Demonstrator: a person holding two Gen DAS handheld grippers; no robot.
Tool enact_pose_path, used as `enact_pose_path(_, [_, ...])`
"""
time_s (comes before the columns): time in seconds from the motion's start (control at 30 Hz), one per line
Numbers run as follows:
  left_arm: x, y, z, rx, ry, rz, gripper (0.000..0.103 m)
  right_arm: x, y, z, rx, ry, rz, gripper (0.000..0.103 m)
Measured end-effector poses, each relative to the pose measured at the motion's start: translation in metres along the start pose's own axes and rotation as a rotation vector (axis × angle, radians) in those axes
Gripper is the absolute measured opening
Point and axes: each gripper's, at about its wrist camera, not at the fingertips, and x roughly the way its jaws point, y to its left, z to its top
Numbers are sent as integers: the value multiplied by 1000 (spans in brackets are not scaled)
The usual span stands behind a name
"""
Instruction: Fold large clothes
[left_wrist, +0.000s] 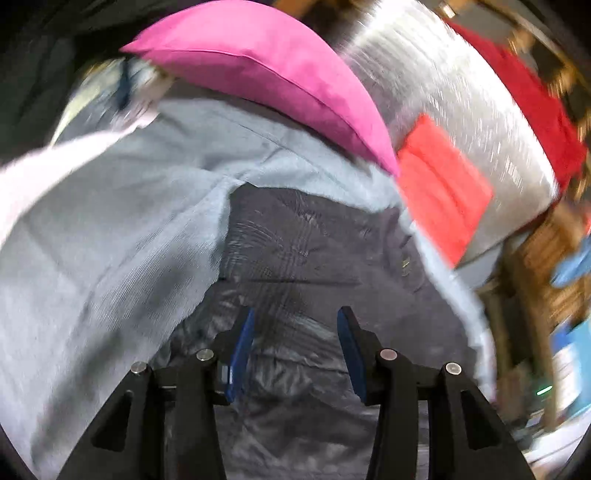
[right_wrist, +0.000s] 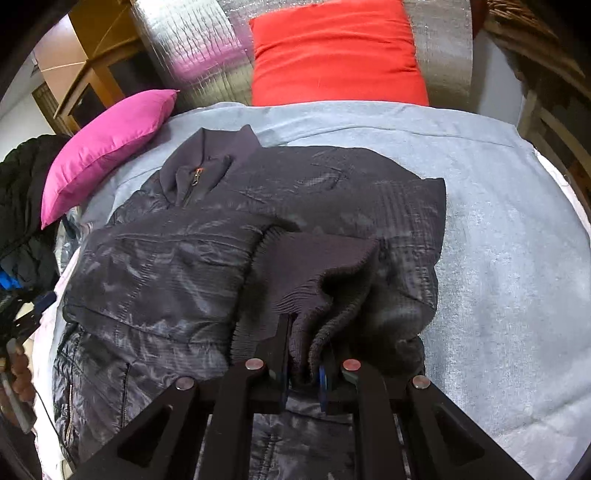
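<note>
Dark quilted jacket (right_wrist: 192, 266) half-folded, right gripper (right_wrist: 306, 354) clamping ribbed cuff (right_wrist: 314, 266) (fuzzy lining), left gripper (left_wrist: 295, 332) parted, empty

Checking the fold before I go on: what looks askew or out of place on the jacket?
The jacket lies flat on the blue sheet, but its ribbed cuff is bunched up, pinched in the right tongs, with the sleeve crossing the front at a slant. Nothing looks torn or spilled.
</note>
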Motion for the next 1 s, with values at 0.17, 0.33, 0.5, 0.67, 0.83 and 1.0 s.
enact_pose_path(0.17, [42, -4, -26, 203, 39, 199, 46, 11, -7, -6, 17, 37, 14, 17])
enact_pose_path(0.33, [28, -9, -25, 247, 33, 206, 46, 8, -24, -7, 124, 34, 76, 25])
enact_pose_path(0.5, [-10, -27, -9, 219, -124, 172, 70, -31, -37, -2, 189, -28, 10, 84])
enact_pose_path(0.67, [-4, -70, -19, 312, -178, 143, 83, -66, -22, 11, 208, -184, -33, 84])
enact_pose_path(0.83, [46, -83, -46, 415, -64, 228, 83, -40, 27, 22, 96, -158, 218, 84])
enact_pose_path(1.0, [79, -71, -71, 475, -30, 285, 92, 40, 13, 6, 133, -35, 133, 81])
